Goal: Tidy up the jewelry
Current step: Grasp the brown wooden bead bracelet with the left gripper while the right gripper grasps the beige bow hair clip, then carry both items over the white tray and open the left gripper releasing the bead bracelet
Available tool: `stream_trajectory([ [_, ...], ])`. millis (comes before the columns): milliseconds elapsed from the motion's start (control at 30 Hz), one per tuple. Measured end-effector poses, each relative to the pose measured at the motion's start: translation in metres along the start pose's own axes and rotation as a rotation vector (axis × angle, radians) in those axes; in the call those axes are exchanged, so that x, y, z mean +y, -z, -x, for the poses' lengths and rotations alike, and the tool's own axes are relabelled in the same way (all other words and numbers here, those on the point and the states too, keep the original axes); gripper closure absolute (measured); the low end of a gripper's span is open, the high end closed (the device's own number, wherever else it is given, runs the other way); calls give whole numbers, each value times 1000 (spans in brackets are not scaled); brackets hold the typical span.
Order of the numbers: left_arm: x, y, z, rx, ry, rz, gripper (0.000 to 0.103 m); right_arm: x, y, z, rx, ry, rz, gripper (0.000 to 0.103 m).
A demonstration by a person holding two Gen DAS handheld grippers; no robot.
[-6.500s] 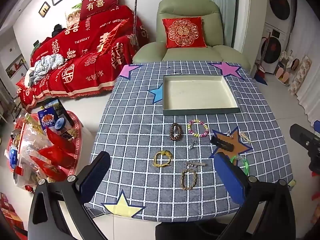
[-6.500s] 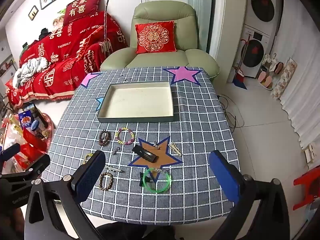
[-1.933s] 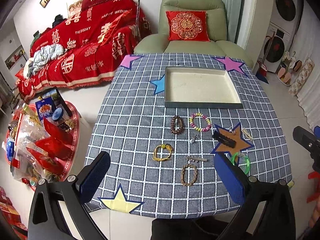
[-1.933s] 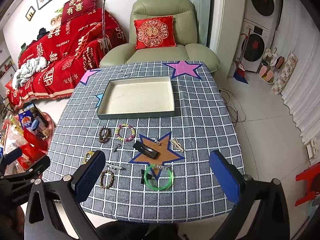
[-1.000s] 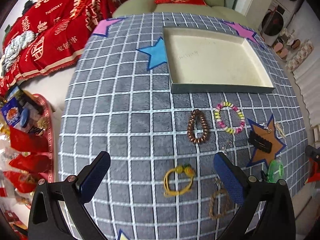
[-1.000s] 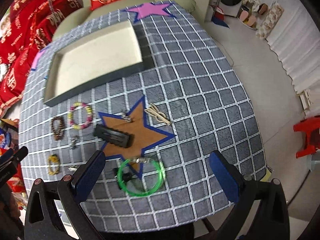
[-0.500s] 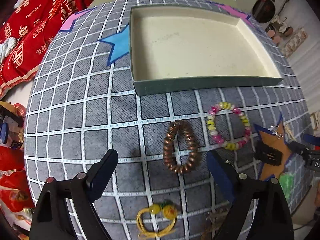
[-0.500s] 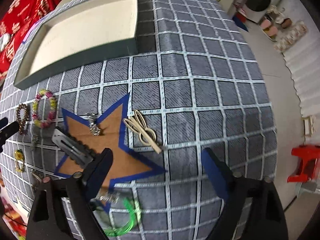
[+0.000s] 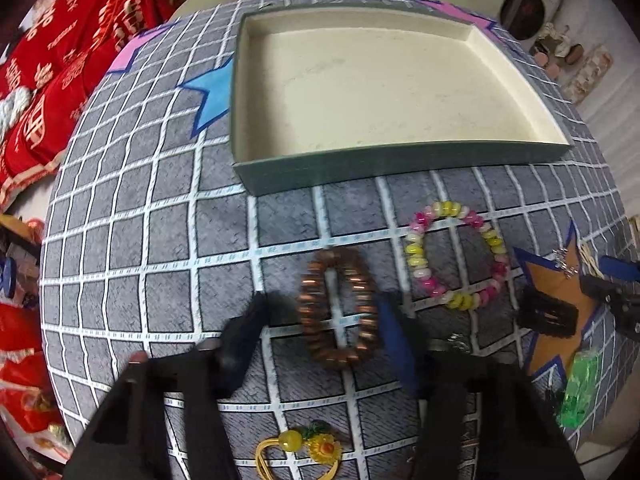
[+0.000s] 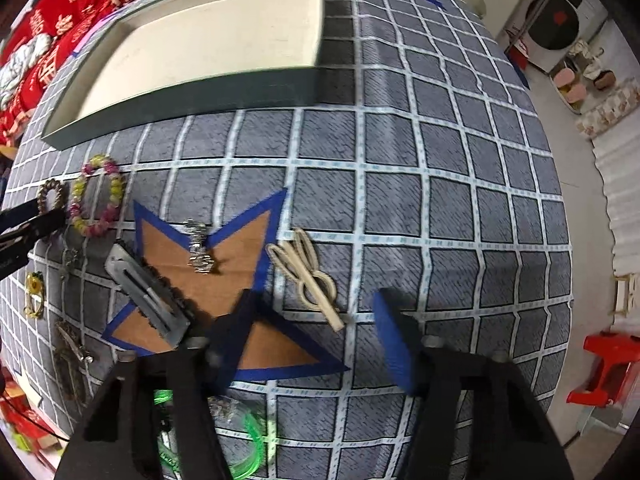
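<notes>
Bright even light, motion blur, strong fisheye bending at edges.

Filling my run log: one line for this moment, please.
left tool open around brown bracelet | right tool open at beige clip | tray empty

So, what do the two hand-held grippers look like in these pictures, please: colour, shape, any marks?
Both look the same. The left hand-held gripper and the right hand-held gripper each have a matte black angular frame with two flat fingers. The right finger shows a blue pad; the left finger looks dark. Small round screws sit near the finger bases. No cables, sleeves or readable markings are visible.
</notes>
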State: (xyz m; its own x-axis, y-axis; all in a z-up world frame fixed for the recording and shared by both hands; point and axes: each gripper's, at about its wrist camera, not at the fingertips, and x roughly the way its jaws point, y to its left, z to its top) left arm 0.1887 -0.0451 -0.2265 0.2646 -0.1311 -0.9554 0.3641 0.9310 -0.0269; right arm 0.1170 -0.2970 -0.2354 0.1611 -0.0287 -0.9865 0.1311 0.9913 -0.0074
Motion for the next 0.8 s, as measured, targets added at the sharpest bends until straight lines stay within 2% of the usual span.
stream_trajectory([
  [33,-2,0,1,-7,4,-12,61,14,0,1,-2,-1,5,74],
  [67,-2,0,1,-8,8,-19,63,25,2,11,0,-2,7,83],
  [100,-2,0,1,-12,14,-22,70,29,1,11,3,-8,-2,84],
  [133,-2,-1,2,-13,22,-22,72,33,0,15,5,-11,-11,84],
  [267,4,-4,9,-13,74,18,72,31,-4,27,10,-45,-65,84],
  [500,11,-13,34,-54,119,58,72,31,-14,53,-24,-139,-184,84],
  [633,10,-24,53,-90,123,74,72,37,-28,74,-61,-185,-205,84],
  [800,14,-50,70,-130,124,92,72,43,-63,99,-108,-254,-205,84],
])
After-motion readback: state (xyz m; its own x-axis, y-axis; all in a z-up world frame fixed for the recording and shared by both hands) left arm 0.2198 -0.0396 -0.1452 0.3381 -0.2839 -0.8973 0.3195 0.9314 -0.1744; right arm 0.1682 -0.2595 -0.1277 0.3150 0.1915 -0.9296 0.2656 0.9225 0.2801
